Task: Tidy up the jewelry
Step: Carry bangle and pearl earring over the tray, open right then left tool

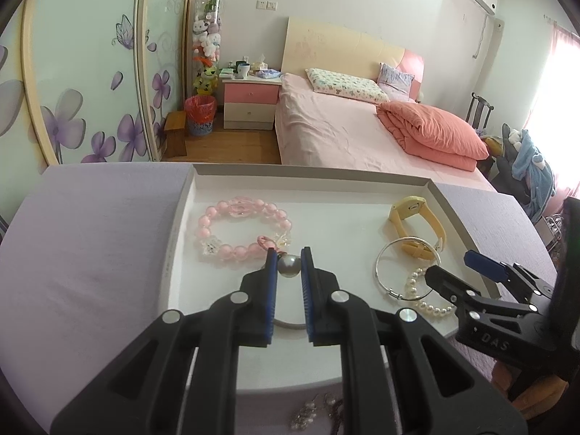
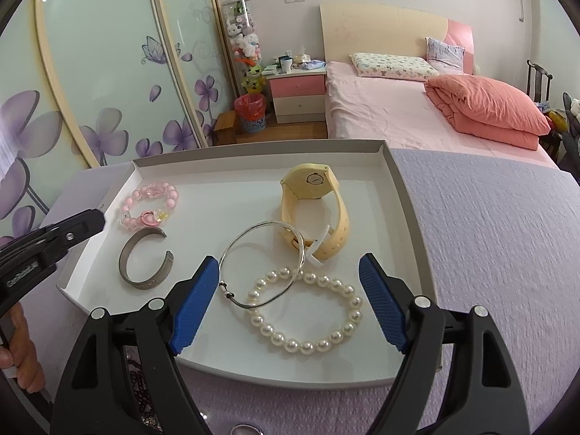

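A shallow white tray [image 1: 311,172] [image 2: 253,148] lies on a lilac cloth. It holds a pink bead bracelet [image 1: 243,228] [image 2: 150,203], a yellow watch [image 1: 417,224] [image 2: 315,210], a thin silver bangle [image 1: 377,272] [image 2: 225,291], a white pearl bracelet [image 1: 435,310] [image 2: 308,346] and a grey cuff [image 2: 127,275]. My left gripper [image 1: 289,253] [image 2: 96,219] is shut on a grey pearl piece [image 1: 289,265] with a pink loop, just in front of the pink bracelet. My right gripper [image 2: 288,259] [image 1: 451,264] hangs open over the bangle and pearls, touching neither.
Loose jewelry lies on the lilac cloth [image 2: 489,235] in front of the tray [image 1: 315,413] [image 2: 141,398]. A person's hand [image 2: 21,362] shows at the lower left of the right wrist view. Beyond the table's far edge stand a pink bed and a wardrobe.
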Motion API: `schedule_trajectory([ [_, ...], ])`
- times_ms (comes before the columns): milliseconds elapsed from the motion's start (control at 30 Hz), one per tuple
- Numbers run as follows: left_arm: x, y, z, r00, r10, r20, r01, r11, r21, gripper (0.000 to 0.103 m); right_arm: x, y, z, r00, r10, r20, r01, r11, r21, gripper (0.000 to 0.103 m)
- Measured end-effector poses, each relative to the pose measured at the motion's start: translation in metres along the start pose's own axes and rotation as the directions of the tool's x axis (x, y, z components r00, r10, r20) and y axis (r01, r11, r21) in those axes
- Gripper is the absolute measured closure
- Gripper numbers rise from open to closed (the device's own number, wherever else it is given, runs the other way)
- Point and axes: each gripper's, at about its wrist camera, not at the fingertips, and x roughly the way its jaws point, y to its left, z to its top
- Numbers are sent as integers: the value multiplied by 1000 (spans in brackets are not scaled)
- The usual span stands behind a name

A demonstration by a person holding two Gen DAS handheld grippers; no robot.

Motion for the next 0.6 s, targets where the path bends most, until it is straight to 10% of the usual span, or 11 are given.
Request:
schedule_trajectory([
  [600, 22, -6, 9, 999, 26, -28, -26, 1000, -2, 81, 2, -7, -5, 1000, -12, -6, 12, 1000, -18, 22],
])
